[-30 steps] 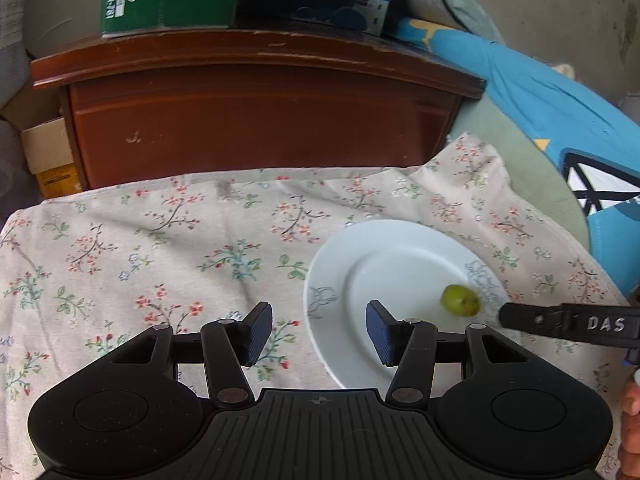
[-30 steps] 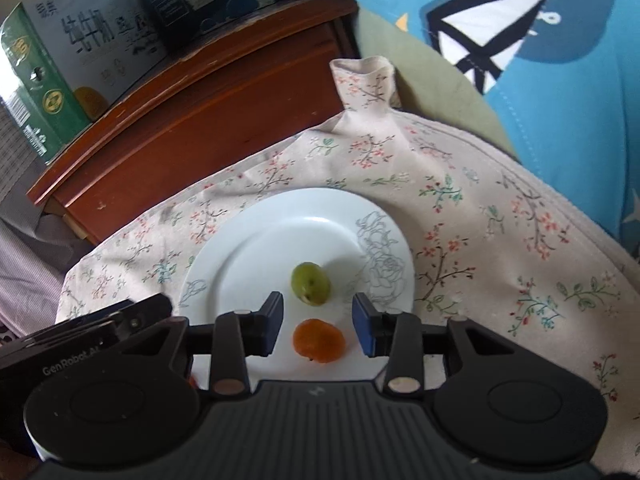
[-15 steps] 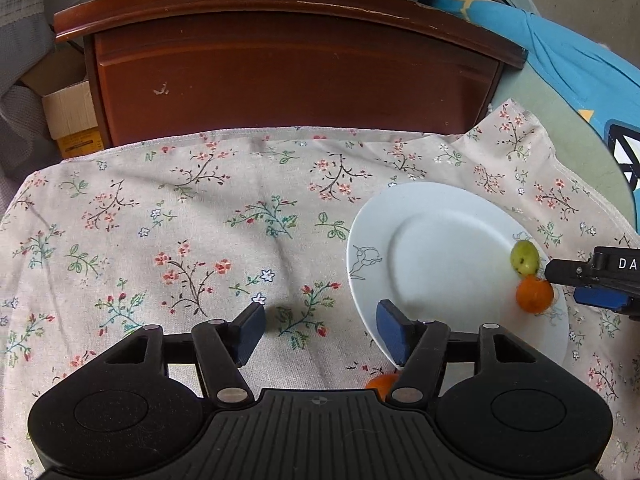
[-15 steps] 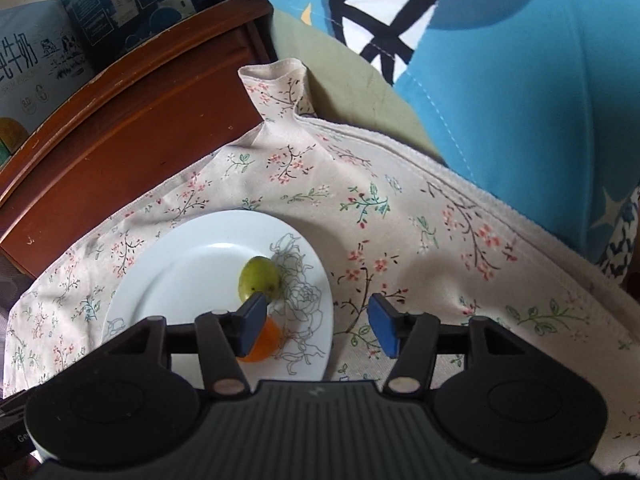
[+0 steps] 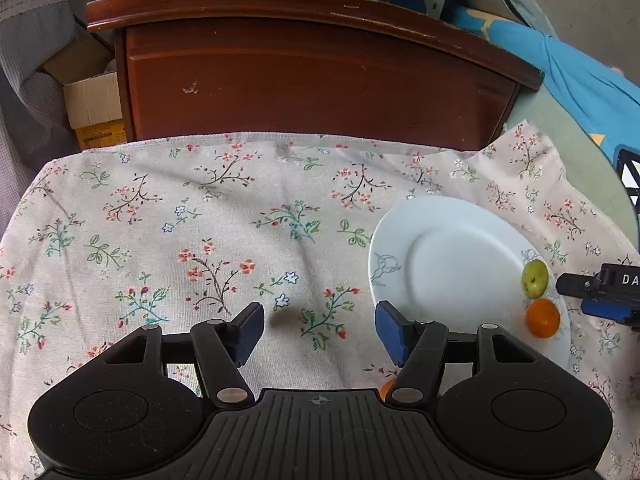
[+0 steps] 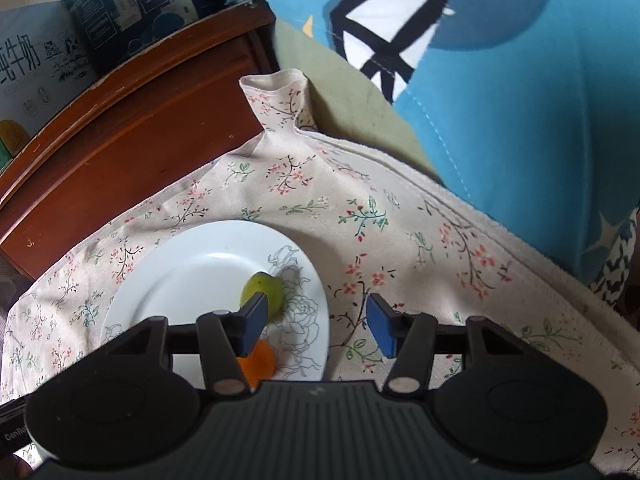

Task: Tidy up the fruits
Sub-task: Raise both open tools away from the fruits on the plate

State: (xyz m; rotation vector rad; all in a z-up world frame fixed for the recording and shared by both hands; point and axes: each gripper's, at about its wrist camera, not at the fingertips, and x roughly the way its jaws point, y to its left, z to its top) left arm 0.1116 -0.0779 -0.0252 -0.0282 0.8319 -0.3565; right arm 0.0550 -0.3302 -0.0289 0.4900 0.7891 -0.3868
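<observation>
The green fruit (image 5: 535, 278) and an orange (image 5: 542, 318) sit touching at the plate's (image 5: 452, 264) right rim. A second orange (image 5: 385, 389) peeks out under the left gripper (image 5: 320, 326), just off the plate. Both grippers' jaws are closing slightly, half open and empty; the right gripper (image 6: 314, 326) hovers right of the plate. Likely next: centre over that orange before closing. The cloth (image 5: 200, 240) left of the plate is open; the cabinet (image 5: 304, 80) bounds the far edge.

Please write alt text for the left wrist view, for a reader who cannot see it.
A white plate on a floral tablecloth holds a green fruit and an orange fruit near its right rim. The left gripper hangs empty over the cloth, its jaws closing slightly.
</observation>
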